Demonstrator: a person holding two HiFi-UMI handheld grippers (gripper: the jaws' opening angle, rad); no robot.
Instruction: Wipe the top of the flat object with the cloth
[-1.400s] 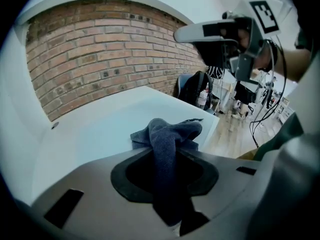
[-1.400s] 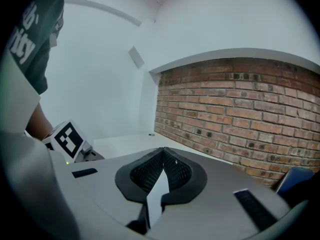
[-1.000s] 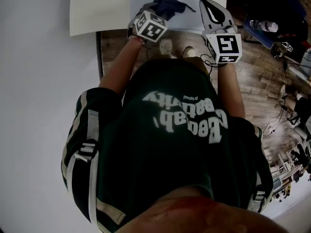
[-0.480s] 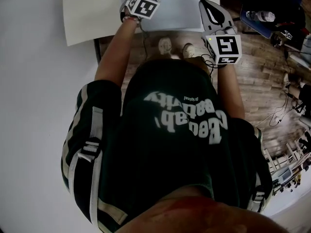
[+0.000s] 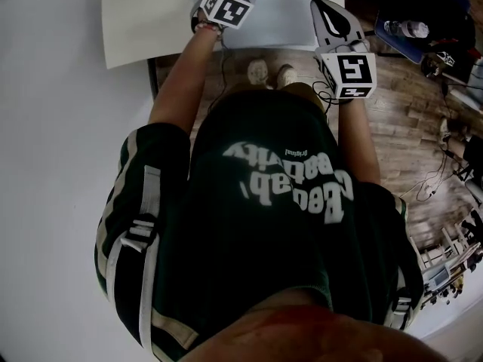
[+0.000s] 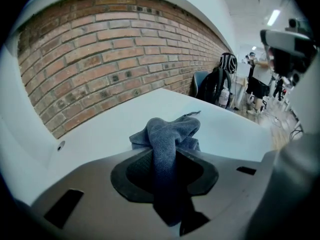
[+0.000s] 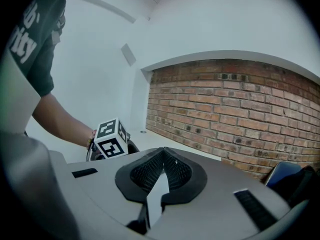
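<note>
Blue terry cloth [image 6: 167, 134], clamped in the left gripper [image 6: 165, 156], rests on the pale flat board [image 5: 290, 17] (wiping looks under way, coverage unclear); right gripper [image 7: 162, 159] closed, empty.

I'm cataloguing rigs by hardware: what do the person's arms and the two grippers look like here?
Both the left gripper and right gripper have grey bodies, tongs with black pads, and a white cube printed with black square markers. The person wears a dark green short-sleeved shirt with pale sleeve stripes.
</note>
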